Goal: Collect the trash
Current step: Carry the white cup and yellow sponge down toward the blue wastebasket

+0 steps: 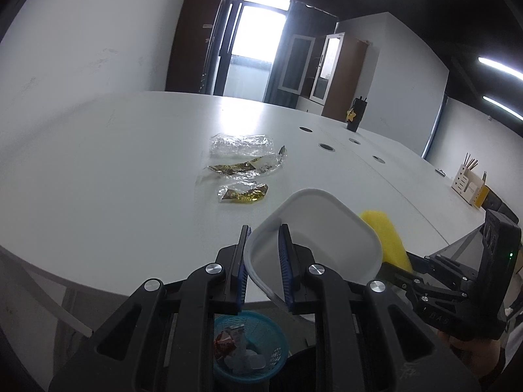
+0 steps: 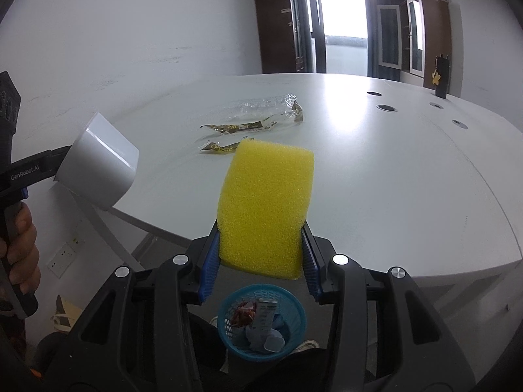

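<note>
Nearest the lens, we are looking at the left gripper (image 1: 265, 264), its blue-padded jaws nearly closed and pinching the near rim of a shallow white plastic tray (image 1: 327, 228), one pad inside the wall and one outside. Below it, on the floor, a round blue mesh plastic wastebasket (image 1: 250, 346) is already holding some red and pale scraps.

We are recording the right gripper (image 2: 260, 263) with its jaws part-open and clamped on the near end of a rectangular yellow foam sponge (image 2: 266, 205), which is standing out over the near edge of the white tabletop (image 2: 392, 176).

The trash to be collected, crumpled clear and gold foil-printed wrappers (image 1: 243, 170), is lying loose in three pieces towards the middle of the tabletop, farther away than both tools and touched by neither.

Risks we are noting:
- The tray is being gripped at one rim only; we judge it may pivot or slip if pressed down on the table.
- The wrappers look light and springy; a sponge sweep may flick them sideways, or slide over them, missing the tray.
- The sponge is soft; its free end may bend and lose contact.
- Any wrapper pushed beyond the near edge may fall beside the wastebasket and miss it.
</note>
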The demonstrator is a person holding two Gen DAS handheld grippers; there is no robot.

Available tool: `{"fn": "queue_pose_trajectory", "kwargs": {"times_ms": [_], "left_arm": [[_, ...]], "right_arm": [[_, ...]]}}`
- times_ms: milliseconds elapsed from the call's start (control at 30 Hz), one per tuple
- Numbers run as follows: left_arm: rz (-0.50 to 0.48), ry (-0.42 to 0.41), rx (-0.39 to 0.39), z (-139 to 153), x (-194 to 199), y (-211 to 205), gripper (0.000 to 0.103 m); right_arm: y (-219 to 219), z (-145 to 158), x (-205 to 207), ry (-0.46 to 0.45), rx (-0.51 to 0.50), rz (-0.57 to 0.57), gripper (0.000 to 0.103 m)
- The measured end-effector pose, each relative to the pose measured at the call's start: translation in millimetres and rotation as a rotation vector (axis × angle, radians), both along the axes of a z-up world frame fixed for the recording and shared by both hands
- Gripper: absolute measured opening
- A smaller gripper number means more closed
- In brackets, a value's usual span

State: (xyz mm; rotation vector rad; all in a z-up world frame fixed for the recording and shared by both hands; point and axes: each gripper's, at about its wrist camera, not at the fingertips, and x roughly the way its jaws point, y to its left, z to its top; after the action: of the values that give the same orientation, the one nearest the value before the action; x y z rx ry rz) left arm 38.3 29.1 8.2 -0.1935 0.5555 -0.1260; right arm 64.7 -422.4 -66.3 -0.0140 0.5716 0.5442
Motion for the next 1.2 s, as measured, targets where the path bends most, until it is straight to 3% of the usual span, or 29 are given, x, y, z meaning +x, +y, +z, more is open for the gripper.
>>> {"fn": "queue_pose_trajectory", "kwargs": {"times_ms": [367, 667, 833, 1200], "left_arm": [[-0.036, 0.053, 0.034, -27, -27, -16, 0.016], [-0.032, 0.101, 0.024, -52, -39, -9, 0.016], [-0.027, 0.161, -0.012, -79, -39, -4, 0.016], [-0.021, 0.32, -0.003, -160, -15, -10, 0.016]], "right_arm": [[9, -2, -33, -0.021, -0.001, 0.053, 0.041], [16, -29, -54, 0.029, -0.051, 0.072, 0.041], [22, -58, -61, 0.085, -0.085, 0.106, 0.041], [43, -143, -48, 0.251, -0.176, 0.116, 0.041]]}}
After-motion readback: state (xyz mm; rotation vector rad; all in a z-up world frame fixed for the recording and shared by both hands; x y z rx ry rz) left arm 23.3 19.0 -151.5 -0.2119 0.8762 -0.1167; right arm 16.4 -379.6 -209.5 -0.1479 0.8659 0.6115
